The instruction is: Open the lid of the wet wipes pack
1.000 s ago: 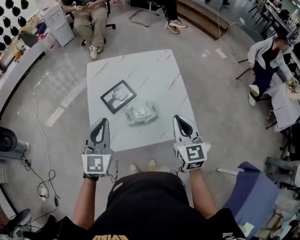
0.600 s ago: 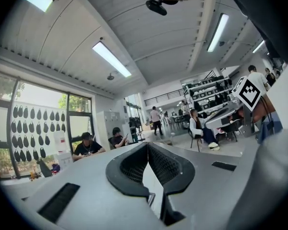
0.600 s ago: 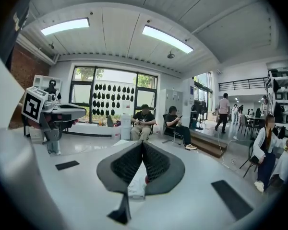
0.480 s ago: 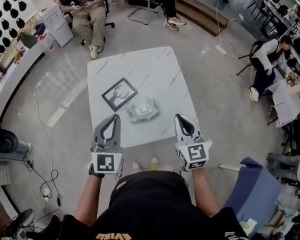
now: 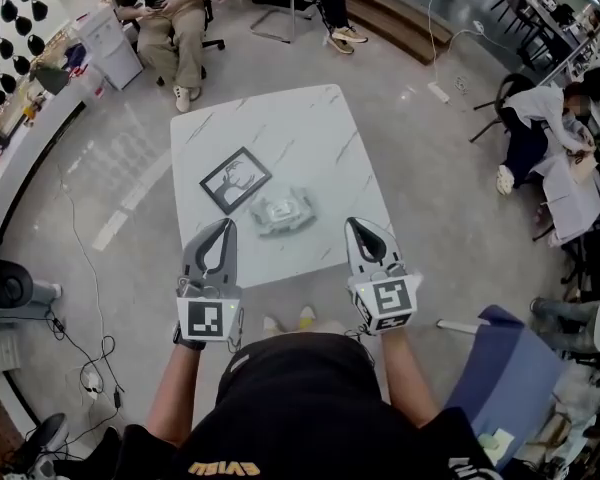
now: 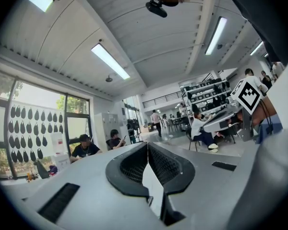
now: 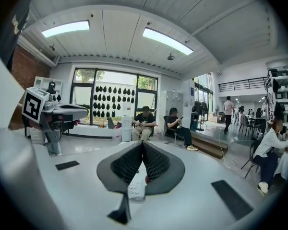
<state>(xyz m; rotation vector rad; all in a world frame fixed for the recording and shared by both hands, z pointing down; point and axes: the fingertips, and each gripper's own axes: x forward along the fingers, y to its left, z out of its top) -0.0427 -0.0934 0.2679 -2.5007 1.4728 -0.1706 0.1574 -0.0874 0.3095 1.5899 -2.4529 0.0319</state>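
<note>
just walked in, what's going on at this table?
A person holds a two-jaw gripper in each hand at the near edge of a white marble-patterned table. The left gripper and right gripper both have their jaws together and hold nothing. The pale plastic wet wipes pack lies just beyond them, touched by neither, beside a black-framed picture.

We see a white, marble-veined counter (image 5: 300,128) on the grey floor (image 5: 430,198). Two things lie on it. The wet wipes pack (image 5: 283,211) sits just ahead of the gap between our left claw (image 5: 223,224) and right claw (image 5: 352,222). A black-framed picture (image 5: 236,179) lies flat beyond the left claw, just beside the pack.
</note>
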